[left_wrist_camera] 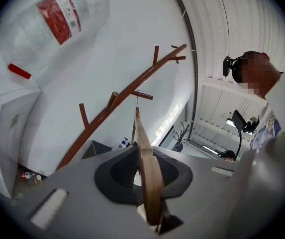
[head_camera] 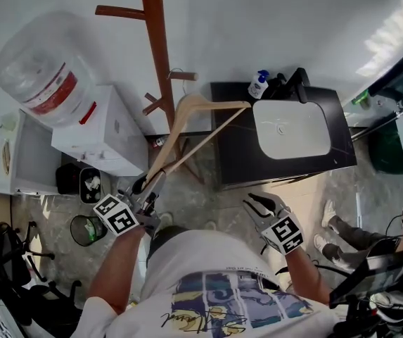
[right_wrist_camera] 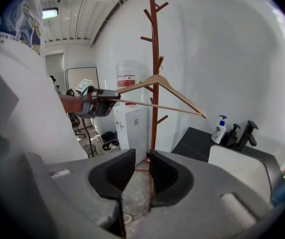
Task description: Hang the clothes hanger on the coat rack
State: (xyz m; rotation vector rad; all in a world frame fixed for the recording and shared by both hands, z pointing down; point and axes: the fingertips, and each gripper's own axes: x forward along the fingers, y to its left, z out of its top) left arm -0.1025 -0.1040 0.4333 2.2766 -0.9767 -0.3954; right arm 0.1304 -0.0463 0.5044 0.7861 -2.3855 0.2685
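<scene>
The brown wooden coat rack (head_camera: 155, 41) stands against the white wall, with short pegs up its pole (right_wrist_camera: 153, 39). My left gripper (head_camera: 143, 189) is shut on one end of the pale wooden clothes hanger (head_camera: 187, 111), which reaches up toward the rack. In the left gripper view the hanger (left_wrist_camera: 149, 168) runs edge-on between the jaws, and its thin wire hook sits right by a short peg (left_wrist_camera: 142, 95). I cannot tell whether the hook rests on it. My right gripper (head_camera: 257, 201) hangs lower at the right, its jaws (right_wrist_camera: 142, 171) slightly apart and empty.
A white water dispenser (head_camera: 96, 129) with a large bottle (head_camera: 43, 69) stands left of the rack. A black counter (head_camera: 342, 139) with a white sink (head_camera: 291, 129), a soap bottle (head_camera: 258, 84) and a faucet stands right of it. A small bin (head_camera: 87, 229) sits on the floor at left.
</scene>
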